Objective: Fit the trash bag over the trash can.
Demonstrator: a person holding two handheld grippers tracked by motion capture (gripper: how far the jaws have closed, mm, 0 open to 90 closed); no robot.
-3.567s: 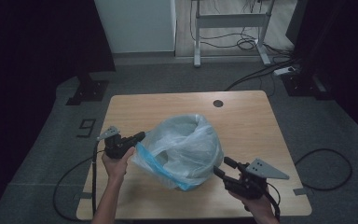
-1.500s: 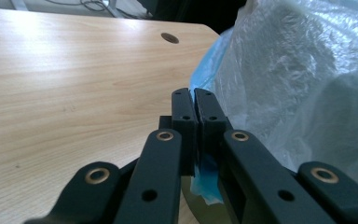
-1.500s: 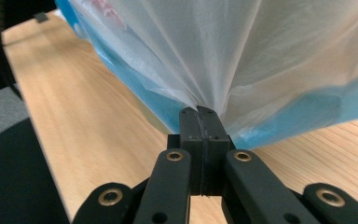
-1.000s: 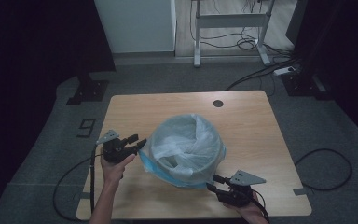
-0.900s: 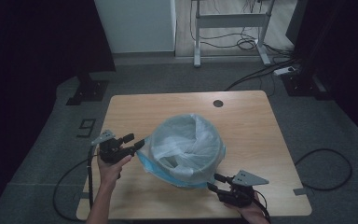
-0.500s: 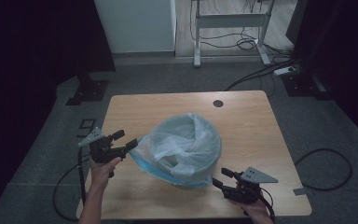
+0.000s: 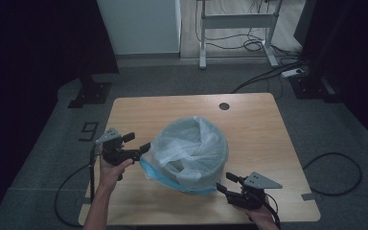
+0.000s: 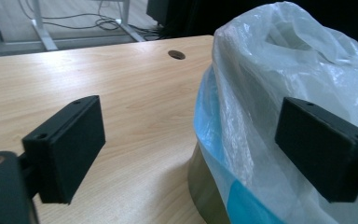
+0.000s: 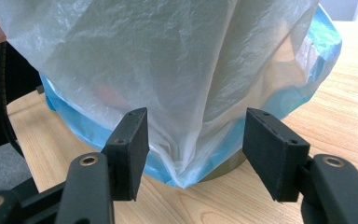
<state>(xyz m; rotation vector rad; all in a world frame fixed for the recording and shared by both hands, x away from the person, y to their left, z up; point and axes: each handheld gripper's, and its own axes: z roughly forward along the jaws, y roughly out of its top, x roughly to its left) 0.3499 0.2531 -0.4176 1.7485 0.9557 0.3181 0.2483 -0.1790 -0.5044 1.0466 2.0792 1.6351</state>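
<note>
A round bin [image 9: 223,170] stands mid-table, lined with a blue bag [image 7: 159,175] and a translucent white bag [image 7: 191,148] draped over its rim. My left gripper [image 7: 137,142] is at the bin's left side. Its jaws have just been opening and stand wide in the left gripper view, with the white bag [image 8: 270,70] bulging behind the right pad and no pad pressing. My right gripper [image 7: 225,182] is at the bin's front right. Its jaws have just been opening too, and a hanging fold of the white bag [image 9: 186,154] lies loose between the pads.
The wooden table [image 7: 258,120] has a cable hole [image 7: 224,106] at its far side. Bare wood runs all round the bin. Cables trail from both grippers to the floor, and a desk frame [image 7: 237,21] stands beyond the table.
The bag, earlier stretched out between both grippers, now hangs slack over the bin. The left gripper's jaws have spread wider and the right's have parted. Both hands stay close to the bin.
</note>
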